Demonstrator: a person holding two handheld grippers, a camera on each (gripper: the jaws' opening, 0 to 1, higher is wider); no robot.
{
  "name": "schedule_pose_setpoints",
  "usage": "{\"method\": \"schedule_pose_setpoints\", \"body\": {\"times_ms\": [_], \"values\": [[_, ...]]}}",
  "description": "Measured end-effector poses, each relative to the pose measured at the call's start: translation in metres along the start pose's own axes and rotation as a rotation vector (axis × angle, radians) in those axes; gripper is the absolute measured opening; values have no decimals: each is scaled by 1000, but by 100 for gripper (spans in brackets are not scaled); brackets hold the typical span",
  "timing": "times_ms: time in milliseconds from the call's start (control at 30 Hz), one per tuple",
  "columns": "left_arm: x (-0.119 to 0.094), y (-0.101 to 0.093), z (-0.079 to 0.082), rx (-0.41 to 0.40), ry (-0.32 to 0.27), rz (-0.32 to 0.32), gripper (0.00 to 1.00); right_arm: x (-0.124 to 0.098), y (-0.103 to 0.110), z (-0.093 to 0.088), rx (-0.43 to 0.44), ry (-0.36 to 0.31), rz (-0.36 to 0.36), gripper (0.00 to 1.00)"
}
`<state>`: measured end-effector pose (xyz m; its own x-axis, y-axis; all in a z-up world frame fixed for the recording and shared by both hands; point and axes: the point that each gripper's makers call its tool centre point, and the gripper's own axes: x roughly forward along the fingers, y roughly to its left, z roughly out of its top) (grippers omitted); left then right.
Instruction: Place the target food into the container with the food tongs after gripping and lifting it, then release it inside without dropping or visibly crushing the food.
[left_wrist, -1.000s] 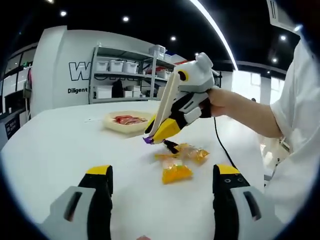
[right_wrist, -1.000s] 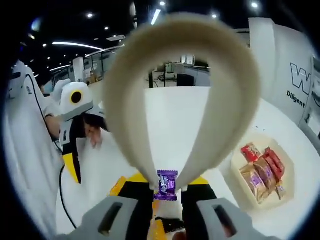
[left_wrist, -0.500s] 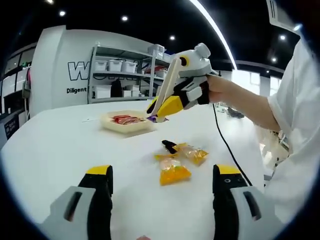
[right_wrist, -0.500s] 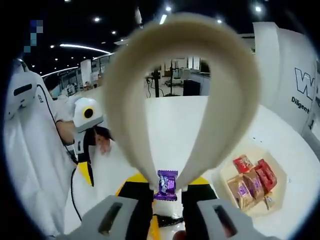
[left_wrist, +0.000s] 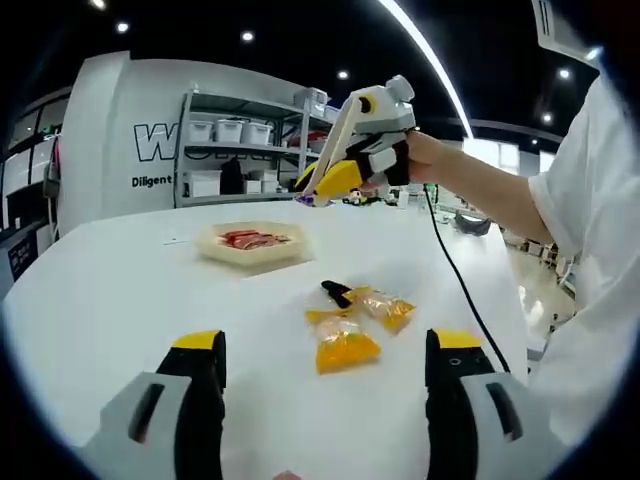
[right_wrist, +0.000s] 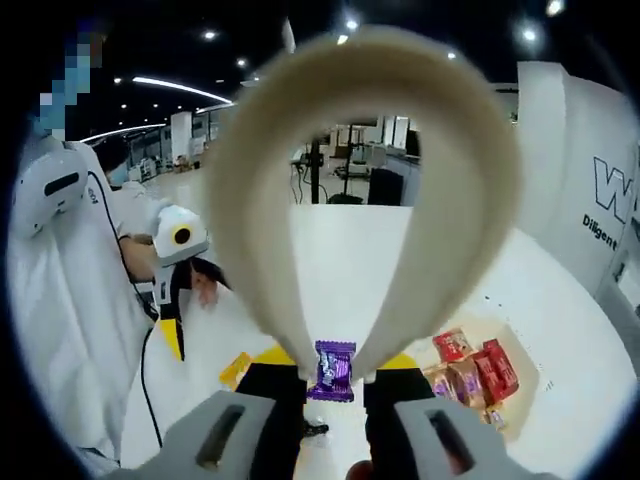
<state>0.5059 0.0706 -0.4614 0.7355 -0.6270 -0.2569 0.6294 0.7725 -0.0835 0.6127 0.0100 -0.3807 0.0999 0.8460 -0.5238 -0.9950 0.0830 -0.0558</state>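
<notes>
While the right hand-held gripper (left_wrist: 322, 190) squeezes the tongs (right_wrist: 365, 190) on a purple candy (right_wrist: 333, 369) above the table (left_wrist: 120, 300), short of the container (left_wrist: 250, 243), the left hand-held gripper (left_wrist: 325, 400) waits spread wide.

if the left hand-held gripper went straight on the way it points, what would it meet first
Probably the orange snack packets lying on the white table just ahead of its open jaws. The tray sits further back and off to the left, though depth is hard to judge here.

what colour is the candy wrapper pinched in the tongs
Purple candy wrapper, pinched by the tongs; clearest in the right gripper view.
</notes>
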Motion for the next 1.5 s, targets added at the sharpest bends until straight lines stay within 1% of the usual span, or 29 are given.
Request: {"method": "schedule_pose_setpoints", "body": {"times_ms": [167,233,367,433,533,667,900,1133,1233,1400,1500], "values": [[-1,0,0,2,0,1,81,-6,-15,-3,-10,-2,-13,16],[-1,0,0,2,-1,1,81,-7,-22,-6,1,-2,-18,15],[-1,-1,0,2,-2,1,81,-7,-28,-9,12,-6,-22,15],[-2,0,0,0,-1,3,81,-7,-28,-9,8,-14,-18,16],[-2,1,0,1,1,4,81,-5,-29,-16,8,1,-20,16],[-1,1,0,0,1,3,81,-4,-26,-20,10,0,-12,16],[-1,0,0,0,-1,2,81,1,-25,-34,9,27,2,16],[-2,1,-1,-1,1,3,81,11,-24,-52,34,47,0,16],[-2,1,-1,0,2,3,81,13,-22,-57,49,44,3,17],[-2,1,-1,1,4,1,81,16,-20,-64,44,47,2,17],[-1,1,-1,1,4,1,81,19,-22,-70,40,61,-6,17]]}}
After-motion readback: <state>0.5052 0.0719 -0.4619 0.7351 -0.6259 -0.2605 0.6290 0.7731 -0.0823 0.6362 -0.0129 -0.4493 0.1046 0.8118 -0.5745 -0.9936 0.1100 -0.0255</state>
